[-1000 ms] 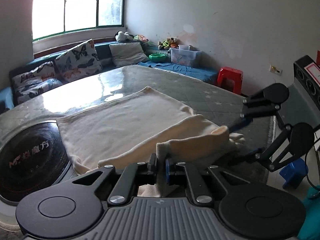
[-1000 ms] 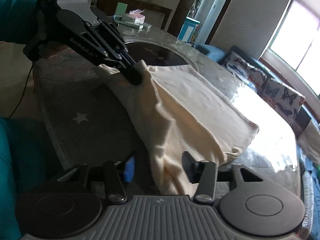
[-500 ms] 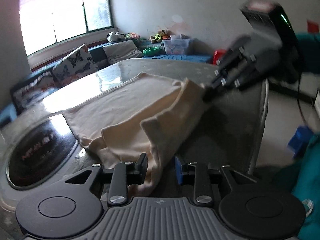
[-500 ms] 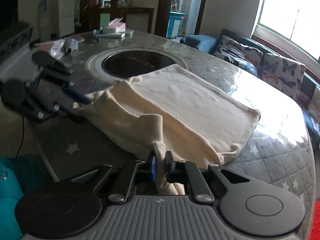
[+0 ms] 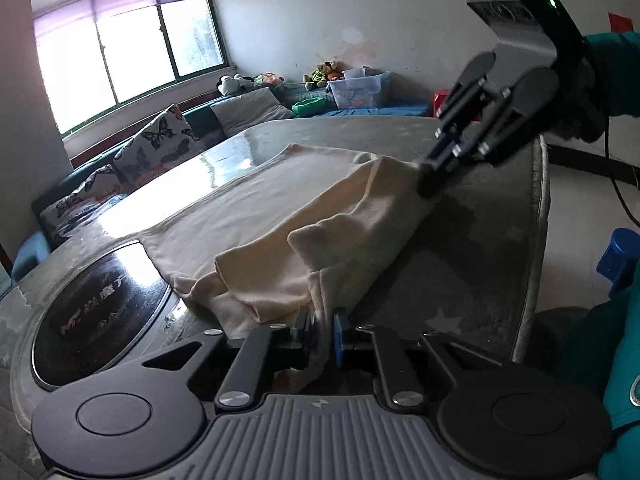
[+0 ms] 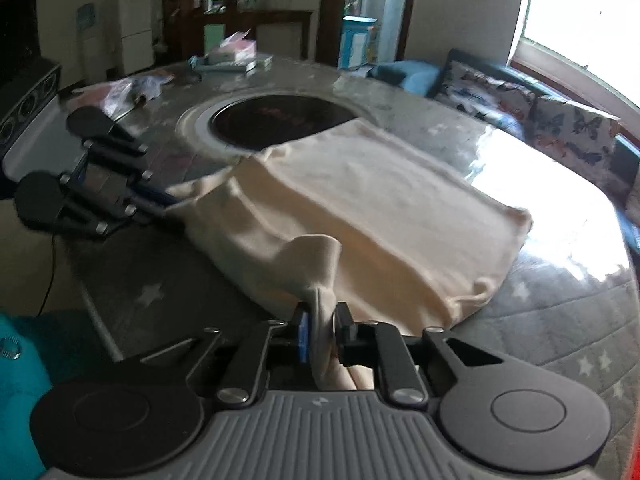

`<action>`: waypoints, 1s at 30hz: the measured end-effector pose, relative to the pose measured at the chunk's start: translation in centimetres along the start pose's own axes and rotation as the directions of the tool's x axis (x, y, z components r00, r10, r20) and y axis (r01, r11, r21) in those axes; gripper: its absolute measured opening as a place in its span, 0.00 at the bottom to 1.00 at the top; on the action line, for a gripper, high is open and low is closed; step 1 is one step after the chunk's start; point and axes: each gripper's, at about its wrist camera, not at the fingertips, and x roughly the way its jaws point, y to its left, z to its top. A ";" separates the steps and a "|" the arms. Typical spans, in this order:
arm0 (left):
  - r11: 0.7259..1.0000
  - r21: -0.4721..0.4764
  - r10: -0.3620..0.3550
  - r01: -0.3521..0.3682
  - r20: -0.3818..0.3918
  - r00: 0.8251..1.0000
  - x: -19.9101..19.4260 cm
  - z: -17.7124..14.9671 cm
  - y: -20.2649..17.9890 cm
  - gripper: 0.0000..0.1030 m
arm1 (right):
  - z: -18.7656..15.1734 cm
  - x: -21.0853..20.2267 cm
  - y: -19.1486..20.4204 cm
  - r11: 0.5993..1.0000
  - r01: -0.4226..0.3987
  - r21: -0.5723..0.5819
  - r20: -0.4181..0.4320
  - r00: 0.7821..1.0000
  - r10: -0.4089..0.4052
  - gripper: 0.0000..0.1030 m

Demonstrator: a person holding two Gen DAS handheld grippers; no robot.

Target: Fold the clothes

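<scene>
A cream garment [image 5: 280, 208] [image 6: 360, 200] lies spread on a round table with a grey starred cover [image 5: 480, 240] [image 6: 540, 320]. Its near edge is lifted at two spots. My left gripper [image 5: 323, 330] has a bunched fold of that edge between its pads, and its jaws are closing. In the right wrist view the left gripper [image 6: 172, 204] holds the garment's left corner. My right gripper [image 6: 322, 332] pinches a raised tuft of the edge while its jaws are opening slightly. From the left wrist view the right gripper [image 5: 426, 184] bites the far corner.
A black round hob [image 5: 92, 312] [image 6: 280, 120] is set in the table's middle, partly under the garment. A tissue box and plastic bags [image 6: 232, 56] lie at the far side. A sofa with butterfly cushions [image 5: 160, 144] runs behind. A blue stool [image 5: 616, 256] stands by the table edge.
The left jaws opened around the cloth edge and have closed on it again. The right jaws, open a second ago, closed on the cloth. Both views have rolled.
</scene>
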 end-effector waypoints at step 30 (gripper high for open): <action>0.999 -0.028 -0.018 0.022 0.167 0.986 -9.2 3.0 -1.1 0.04 | -0.4 -9.6 5.6 0.998 -0.001 -0.059 0.174 0.985 0.011 0.08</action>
